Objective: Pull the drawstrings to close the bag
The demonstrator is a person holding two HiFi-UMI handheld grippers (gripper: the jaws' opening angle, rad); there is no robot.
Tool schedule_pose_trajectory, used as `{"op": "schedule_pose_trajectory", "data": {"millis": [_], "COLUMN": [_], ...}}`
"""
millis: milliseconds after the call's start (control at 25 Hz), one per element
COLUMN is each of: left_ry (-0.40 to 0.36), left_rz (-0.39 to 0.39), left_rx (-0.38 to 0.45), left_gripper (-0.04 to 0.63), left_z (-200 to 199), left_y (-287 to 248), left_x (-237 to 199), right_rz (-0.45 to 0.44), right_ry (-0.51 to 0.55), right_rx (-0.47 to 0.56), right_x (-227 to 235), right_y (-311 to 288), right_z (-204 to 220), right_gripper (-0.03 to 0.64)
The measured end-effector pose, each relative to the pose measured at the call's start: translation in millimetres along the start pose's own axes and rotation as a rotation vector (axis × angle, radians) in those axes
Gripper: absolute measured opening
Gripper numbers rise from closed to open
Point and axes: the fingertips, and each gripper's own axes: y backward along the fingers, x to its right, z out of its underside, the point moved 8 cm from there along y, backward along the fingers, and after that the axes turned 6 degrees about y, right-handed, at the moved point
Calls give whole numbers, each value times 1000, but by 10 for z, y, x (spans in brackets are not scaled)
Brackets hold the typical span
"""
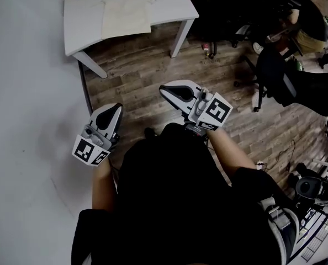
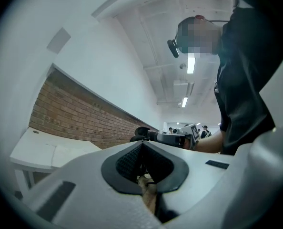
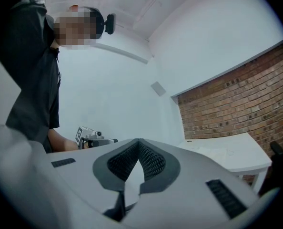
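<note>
Bag (image 1: 125, 16) lies flat on the white table (image 1: 172, 7); we hold the left gripper (image 1: 114, 110) and right gripper (image 1: 168, 90) well apart from that table, jaws together, empty.

The head camera looked steeply down over the person's torso (image 1: 175, 192), while cameras riding close behind the jaws of the left gripper (image 1: 115, 108) and right gripper (image 1: 165, 89) tilted upward and inward, all three sharing the white table (image 1: 86, 15), upper left overhead.
</note>
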Motion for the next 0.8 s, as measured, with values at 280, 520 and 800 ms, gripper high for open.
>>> {"op": "schedule_pose_trajectory", "data": {"millis": [280,520,800], "left_ry": [-11,-2,-8], "left_rz": [4,2,-7], "left_rx": [-41,-59,-130], "left_gripper": [15,15,15], "left_z": [-2,-24,-60], "left_y": [-95,-293,-796], "left_x": [-259,-583,-1076], "right_rz": [4,4,17], "right_ry": [-2,-37,-75], "right_rx": [4,20,33], "right_x": [271,644,1326], "right_y": [-178,-316,-564], "right_z": [42,154,245], "right_gripper": [6,6,6]}}
